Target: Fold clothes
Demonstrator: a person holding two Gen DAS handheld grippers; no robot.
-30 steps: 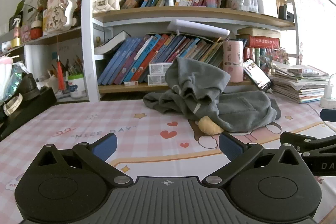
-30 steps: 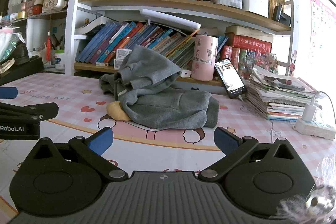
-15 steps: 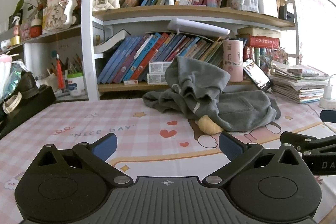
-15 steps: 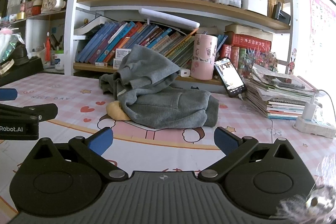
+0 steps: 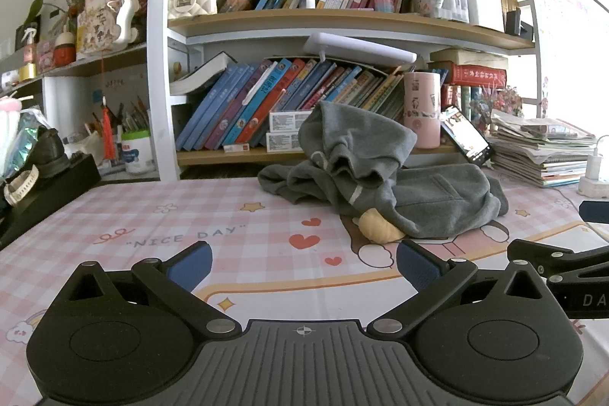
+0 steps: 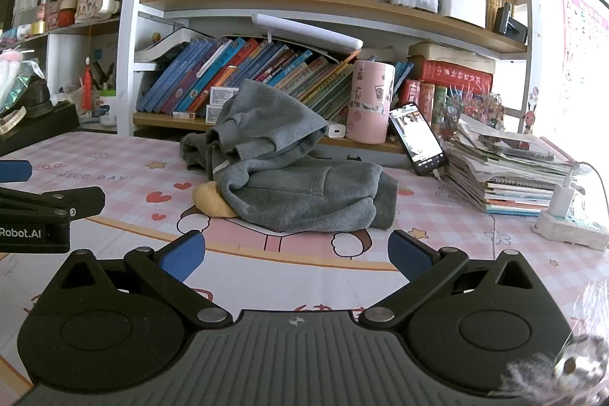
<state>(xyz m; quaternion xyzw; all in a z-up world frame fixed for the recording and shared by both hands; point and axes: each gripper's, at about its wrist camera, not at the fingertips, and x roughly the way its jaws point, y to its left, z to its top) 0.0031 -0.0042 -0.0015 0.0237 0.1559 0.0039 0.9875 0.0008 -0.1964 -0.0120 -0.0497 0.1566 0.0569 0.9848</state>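
Observation:
A crumpled grey hoodie [image 5: 384, 177] [image 6: 289, 174] lies in a heap at the back of the table, its hood standing up and a yellow patch showing at its front edge. My left gripper [image 5: 302, 263] hovers over the pink checked tablecloth [image 5: 171, 227], short of the hoodie, open with nothing between its blue pads. My right gripper [image 6: 297, 253] is also open and empty, a little in front of the hoodie. Each gripper's side shows at the edge of the other's view.
A white bookshelf [image 5: 304, 21] full of books stands right behind the hoodie. A pink tumbler [image 6: 371, 101], a propped phone [image 6: 418, 139], a stack of magazines [image 6: 510, 170] and a white power strip [image 6: 571, 231] sit at the right. A black box [image 5: 42, 189] is at the left.
Both grippers have barely moved, drifting slightly. The hoodie lies as before, and both stay open.

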